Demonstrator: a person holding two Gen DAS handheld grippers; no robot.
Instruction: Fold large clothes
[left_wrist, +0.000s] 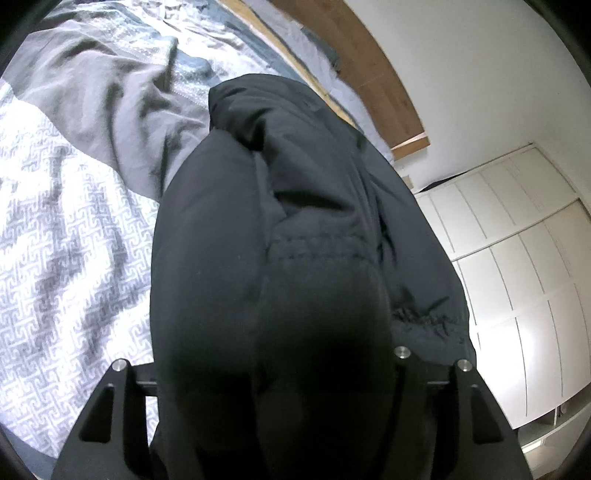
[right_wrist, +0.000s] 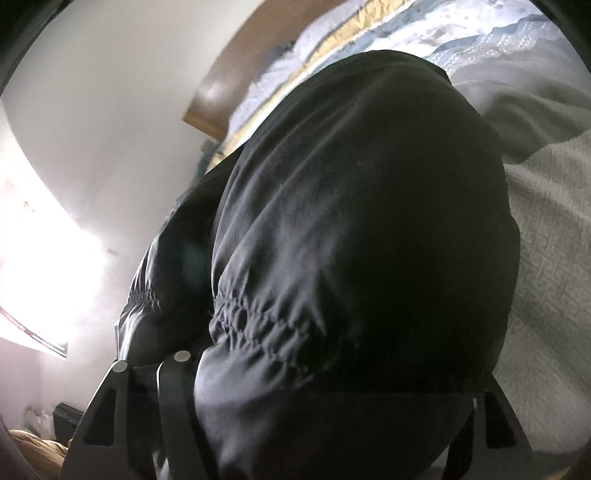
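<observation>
A large black padded jacket (left_wrist: 295, 229) fills the middle of the left wrist view and hangs over the bed. My left gripper (left_wrist: 295, 373) is shut on the jacket's gathered hem; the fabric bulges over the fingers and hides the tips. The same black jacket (right_wrist: 362, 229) fills the right wrist view. My right gripper (right_wrist: 295, 373) is shut on its elastic hem, with the fabric draped over the fingers. Both grippers hold the jacket lifted above the bed.
A patterned grey-white bedspread (left_wrist: 62, 266) lies under the jacket, with a grey garment (left_wrist: 107, 110) on it. A wooden headboard (left_wrist: 373, 66) and white wardrobe doors (left_wrist: 517, 251) stand beyond. A bright window (right_wrist: 33, 266) is at the left in the right wrist view.
</observation>
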